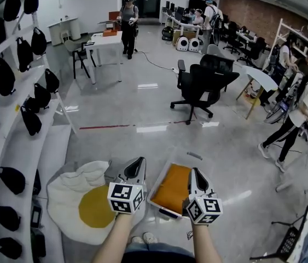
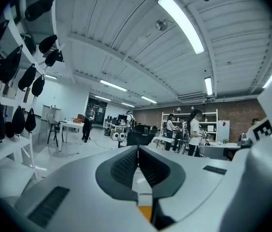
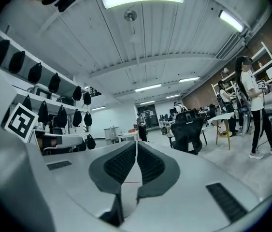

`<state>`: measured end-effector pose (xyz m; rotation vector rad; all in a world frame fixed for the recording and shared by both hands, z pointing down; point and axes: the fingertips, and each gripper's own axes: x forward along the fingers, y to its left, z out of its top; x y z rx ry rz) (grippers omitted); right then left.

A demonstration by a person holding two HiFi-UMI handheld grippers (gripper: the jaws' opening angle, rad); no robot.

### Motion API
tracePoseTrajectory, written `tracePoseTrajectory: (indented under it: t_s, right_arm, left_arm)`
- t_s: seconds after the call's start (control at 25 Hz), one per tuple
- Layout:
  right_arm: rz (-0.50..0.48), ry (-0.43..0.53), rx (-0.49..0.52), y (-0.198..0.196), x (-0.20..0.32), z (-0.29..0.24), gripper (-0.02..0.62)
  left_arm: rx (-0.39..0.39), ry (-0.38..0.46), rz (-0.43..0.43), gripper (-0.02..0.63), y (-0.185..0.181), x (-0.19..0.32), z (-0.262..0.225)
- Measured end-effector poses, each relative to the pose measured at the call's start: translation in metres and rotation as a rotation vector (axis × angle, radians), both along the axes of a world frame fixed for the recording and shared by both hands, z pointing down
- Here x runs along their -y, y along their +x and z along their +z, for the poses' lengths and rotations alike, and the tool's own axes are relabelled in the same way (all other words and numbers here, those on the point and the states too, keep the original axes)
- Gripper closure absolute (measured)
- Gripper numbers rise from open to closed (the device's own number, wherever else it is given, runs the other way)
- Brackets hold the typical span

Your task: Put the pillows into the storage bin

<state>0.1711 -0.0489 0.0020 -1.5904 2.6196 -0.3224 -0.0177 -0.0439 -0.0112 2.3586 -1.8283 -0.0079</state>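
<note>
- Grey polished floor of an open workroom; white wall shelves [image 1: 17, 141] with black bags at left; black office chair [image 1: 200, 84] further back.
- Storage bin [image 1: 156, 184] on the floor below the hands; orange pillow [image 1: 173, 189] lying inside it.
- Fried-egg pillow [image 1: 85, 201], white with a yellow centre, on the floor just left of the bin, outside it.
- Left gripper [image 1: 140, 161] [image 2: 137, 154] held level above the floor; jaws closed together, nothing between them.
- Right gripper [image 1: 196, 172] [image 3: 136, 150] beside it, level; jaws likewise closed and empty.
</note>
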Motion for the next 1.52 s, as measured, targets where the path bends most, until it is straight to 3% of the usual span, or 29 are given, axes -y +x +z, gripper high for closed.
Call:
tracePoseTrajectory:
  t_s: [0.44, 1.52]
  right_arm:
    - [-0.027, 0.059, -0.05, -0.027, -0.014, -0.013, 0.595]
    - [-0.096, 0.014, -0.059, -0.056, -0.005, -0.002, 0.597]
  left_arm:
    - [0.042, 0.013, -0.015, 0.584, -0.027, -0.025, 0.008]
    - [0.068, 0.0, -0.092, 0.585, -0.061, -0.038, 0.019]
